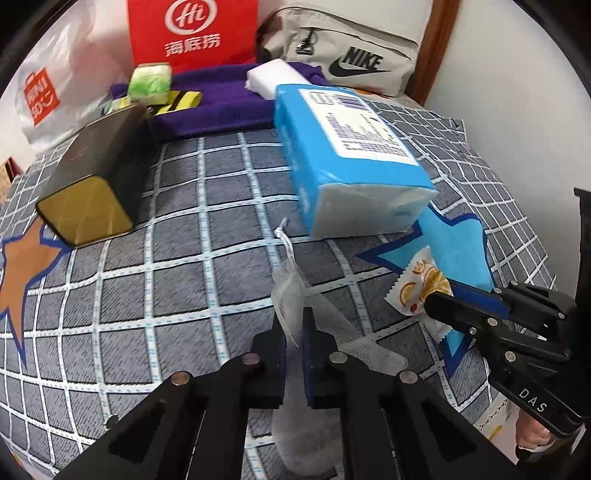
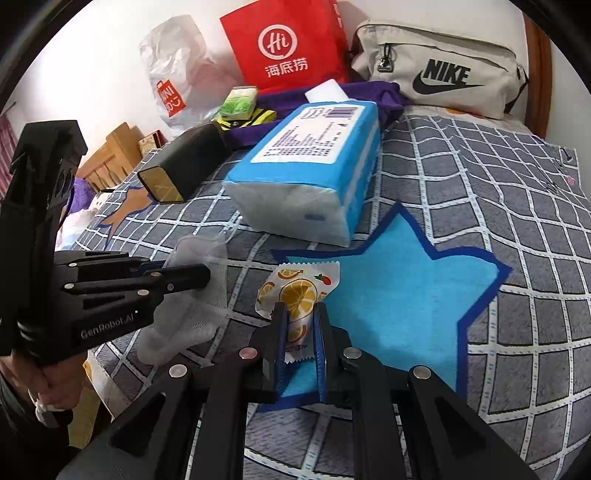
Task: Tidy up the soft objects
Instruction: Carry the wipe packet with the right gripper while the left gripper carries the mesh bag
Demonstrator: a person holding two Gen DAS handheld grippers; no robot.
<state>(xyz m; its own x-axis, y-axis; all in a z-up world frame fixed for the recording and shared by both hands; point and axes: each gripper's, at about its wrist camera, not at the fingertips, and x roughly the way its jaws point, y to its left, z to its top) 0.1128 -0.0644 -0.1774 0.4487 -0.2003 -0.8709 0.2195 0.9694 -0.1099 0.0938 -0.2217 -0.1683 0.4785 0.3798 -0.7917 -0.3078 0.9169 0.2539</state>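
Note:
My left gripper (image 1: 294, 325) is shut on a white mesh pouch (image 1: 291, 291) with a drawstring, held just above the checked bed cover; it also shows in the right wrist view (image 2: 192, 291). My right gripper (image 2: 300, 314) is shut on a small orange-print snack packet (image 2: 295, 291), which also shows in the left wrist view (image 1: 417, 288), over the blue star patch (image 2: 399, 295). A big blue pack of tissues (image 1: 343, 147) lies just beyond both grippers.
A dark box with a gold end (image 1: 92, 173) lies at the left. At the back are a purple towel (image 1: 214, 107), a green tissue pack (image 1: 149, 79), a white pack (image 1: 273, 75), a red bag (image 1: 192, 33), a Nike bag (image 1: 354, 55) and a plastic bag (image 1: 48, 92).

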